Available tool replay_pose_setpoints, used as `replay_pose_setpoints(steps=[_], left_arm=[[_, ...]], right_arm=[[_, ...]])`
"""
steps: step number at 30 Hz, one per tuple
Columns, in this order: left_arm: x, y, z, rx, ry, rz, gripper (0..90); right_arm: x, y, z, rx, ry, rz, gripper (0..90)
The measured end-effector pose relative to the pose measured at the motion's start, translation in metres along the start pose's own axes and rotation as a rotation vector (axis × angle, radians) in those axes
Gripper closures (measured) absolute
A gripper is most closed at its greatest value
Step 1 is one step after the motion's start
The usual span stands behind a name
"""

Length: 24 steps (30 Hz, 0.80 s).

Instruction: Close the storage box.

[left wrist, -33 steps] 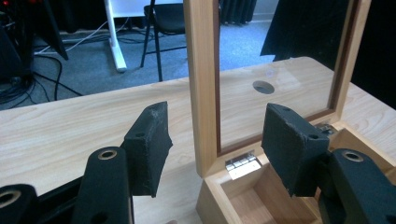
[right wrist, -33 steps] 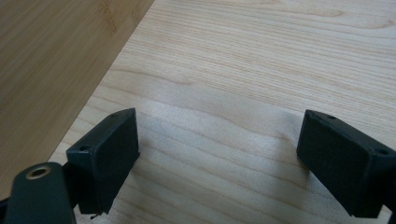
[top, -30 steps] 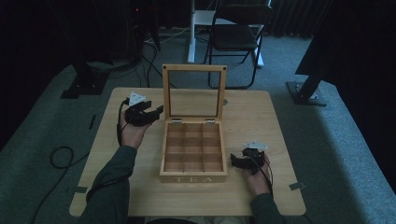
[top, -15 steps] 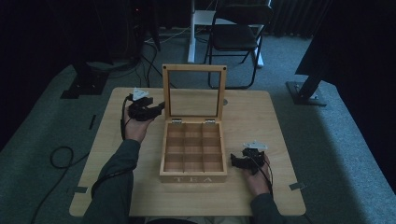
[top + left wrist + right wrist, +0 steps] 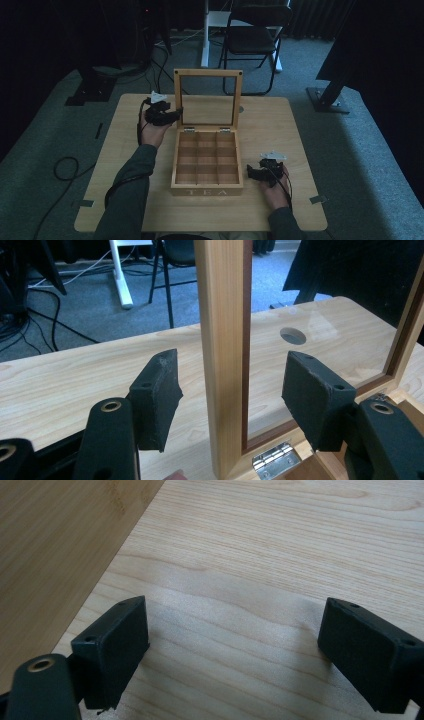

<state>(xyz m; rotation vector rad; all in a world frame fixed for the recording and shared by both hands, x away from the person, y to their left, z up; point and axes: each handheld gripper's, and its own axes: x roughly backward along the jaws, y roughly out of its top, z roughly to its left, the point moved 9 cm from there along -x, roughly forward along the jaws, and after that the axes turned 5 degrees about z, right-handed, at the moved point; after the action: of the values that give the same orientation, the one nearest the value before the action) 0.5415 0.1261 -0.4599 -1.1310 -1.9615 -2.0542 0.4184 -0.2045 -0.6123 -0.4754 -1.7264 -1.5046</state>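
Observation:
A wooden tea box (image 5: 206,162) with several empty compartments stands open in the middle of the table. Its glass-paned lid (image 5: 207,97) is upright. My left gripper (image 5: 172,116) is at the lid's left edge, open. In the left gripper view the lid's side rail (image 5: 222,340) stands between the two spread pads (image 5: 155,395) of the left gripper (image 5: 230,390), touching neither. A metal hinge (image 5: 275,460) shows at the rail's foot. My right gripper (image 5: 255,173) rests open on the table beside the box's right wall (image 5: 60,540); nothing lies between the jaws of the right gripper (image 5: 232,645).
The light wooden table (image 5: 300,150) has a round hole (image 5: 241,109) behind the lid. A folding chair (image 5: 252,35) and a white post stand on the carpet beyond the far edge. A cable (image 5: 65,170) loops on the floor at the left.
My left gripper has moved a little farther and to the right, bringing its open jaws around the lid's left edge. The right gripper and the box have stayed put.

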Motion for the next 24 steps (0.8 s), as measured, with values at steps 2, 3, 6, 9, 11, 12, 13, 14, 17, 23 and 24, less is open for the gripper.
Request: replay_pose_setpoints(steps=[2,3,6,9,11,12,13,14,17,23,24], left_arm=[[-0.003,0.000,-0.001,0.004,-0.004,0.006,39.9],[-0.005,0.000,0.000,0.006,-0.003,0.005,39.9],[-0.010,0.000,0.001,0.023,-0.003,0.008,39.9],[-0.015,0.000,0.000,0.034,-0.007,0.013,39.9],[-0.017,0.001,-0.001,0.042,-0.017,0.012,39.9],[-0.019,0.001,-0.002,0.040,-0.019,0.012,39.9],[-0.020,0.002,-0.003,0.038,-0.023,0.012,40.2],[-0.021,0.002,-0.004,0.038,-0.024,0.010,40.2],[-0.023,0.005,-0.006,0.039,-0.033,0.005,40.2],[-0.026,0.011,-0.008,0.048,-0.038,0.002,41.8],[-0.026,0.011,-0.008,0.045,-0.035,0.003,41.8]], right_arm=[[0.000,0.000,0.000,0.000,0.000,0.000,12.4],[0.000,0.000,0.000,0.000,0.000,0.000,12.4],[0.000,0.000,0.000,0.000,0.000,0.000,12.4],[0.000,0.000,0.000,0.000,0.000,0.000,12.4],[0.000,0.000,0.000,0.000,0.000,0.000,12.4],[0.000,0.000,0.000,0.000,0.000,0.000,12.4],[0.000,0.000,0.000,0.000,0.000,0.000,12.4],[0.000,0.000,0.000,0.000,0.000,0.000,12.4],[0.000,0.000,0.000,0.001,0.000,-0.001,12.4],[0.000,0.000,0.000,0.000,0.000,0.000,12.4],[0.000,0.000,0.000,0.000,0.000,0.000,12.4]])
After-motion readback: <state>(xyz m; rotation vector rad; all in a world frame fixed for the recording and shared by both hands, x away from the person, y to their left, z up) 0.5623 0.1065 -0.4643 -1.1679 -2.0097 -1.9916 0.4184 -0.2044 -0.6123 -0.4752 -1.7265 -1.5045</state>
